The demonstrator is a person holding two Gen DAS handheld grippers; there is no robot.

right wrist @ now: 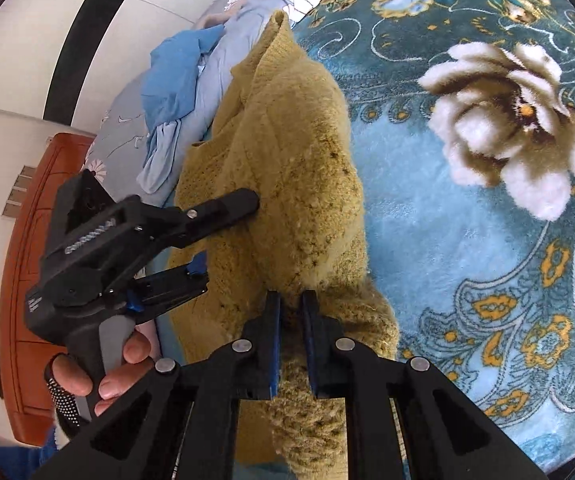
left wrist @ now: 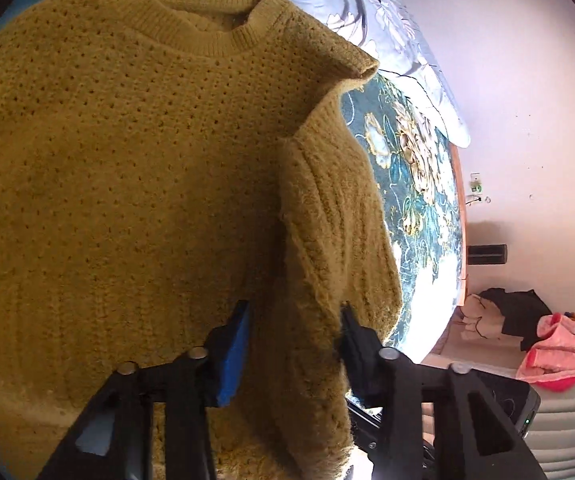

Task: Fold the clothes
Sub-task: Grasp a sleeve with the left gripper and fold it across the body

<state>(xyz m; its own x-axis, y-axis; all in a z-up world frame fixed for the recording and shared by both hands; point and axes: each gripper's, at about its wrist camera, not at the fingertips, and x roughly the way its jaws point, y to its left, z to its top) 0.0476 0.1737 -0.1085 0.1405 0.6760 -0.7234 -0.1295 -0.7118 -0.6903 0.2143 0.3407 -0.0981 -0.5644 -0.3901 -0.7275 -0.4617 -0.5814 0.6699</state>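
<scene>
Pinching the mustard sweater (right wrist: 287, 152) on the floral bed blanket (right wrist: 467, 240), your right hand-held gripper (right wrist: 290, 312) was clamped on it; the left hand-held gripper (left wrist: 293, 320) straddled its sleeve, partly closed. Only the left view showed the collar (left wrist: 207, 24).

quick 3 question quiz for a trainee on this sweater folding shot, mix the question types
1. True or false: the mustard sweater lies on a plain white sheet.
2. Multiple choice: the right gripper is (a) open above the blanket, (b) shut on sweater fabric, (c) holding the blue cloth.
3. Fill in: between the fingers of the left gripper hangs the sweater's ____.

Key
1. False: it lies on a teal floral blanket.
2. b
3. sleeve
</scene>
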